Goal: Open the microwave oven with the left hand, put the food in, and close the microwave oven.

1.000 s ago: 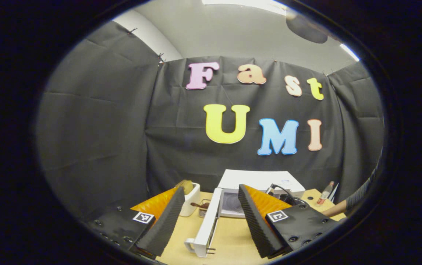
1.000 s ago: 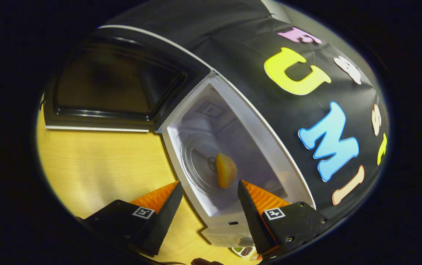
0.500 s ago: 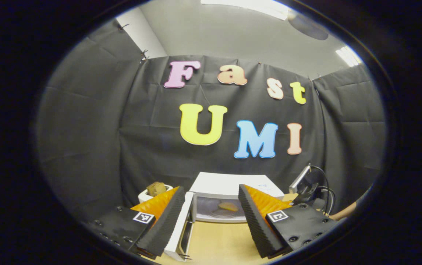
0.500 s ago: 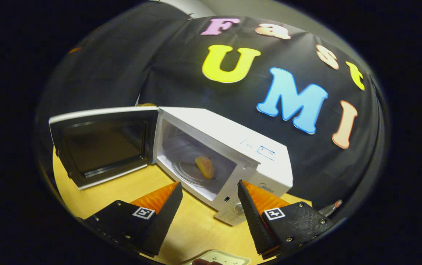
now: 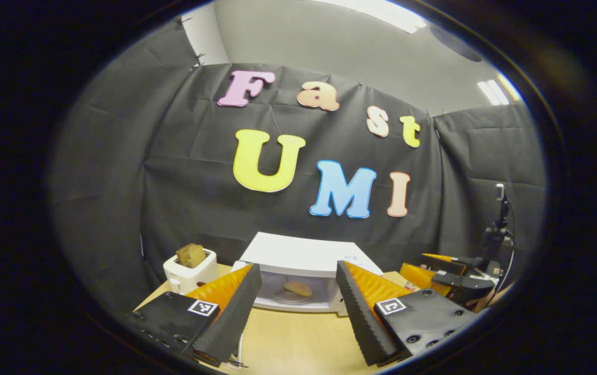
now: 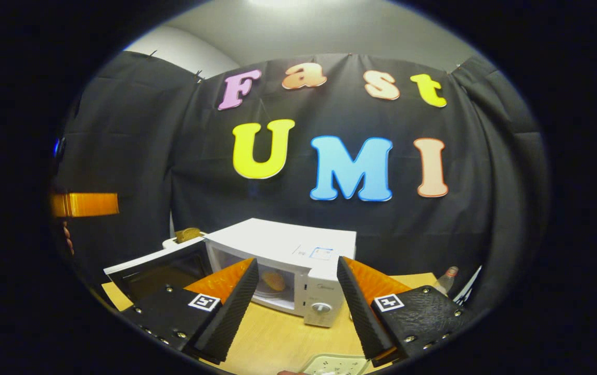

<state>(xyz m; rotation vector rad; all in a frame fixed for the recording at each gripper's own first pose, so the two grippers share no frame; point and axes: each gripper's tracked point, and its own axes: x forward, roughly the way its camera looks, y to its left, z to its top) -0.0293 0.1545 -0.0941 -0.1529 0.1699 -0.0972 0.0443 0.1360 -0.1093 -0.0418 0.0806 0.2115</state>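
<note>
The white microwave stands at the back of the wooden table with its door swung open to the left. A golden piece of food lies on the turntable inside, also seen as the food in the left gripper view, under the microwave's top. My right gripper is open and empty, a short way in front of the microwave. My left gripper is open and empty too, facing the cavity from farther back. The other gripper shows at the right.
A white toaster holding a slice of bread stands left of the microwave. A pale plate lies at the table's near edge. A small bottle stands at the right. A finger of the other gripper shows at far left.
Both grippers have drawn back from the microwave. The right gripper has rolled level from a tilted close-up of the cavity. The food stays inside, and the door stays open.
</note>
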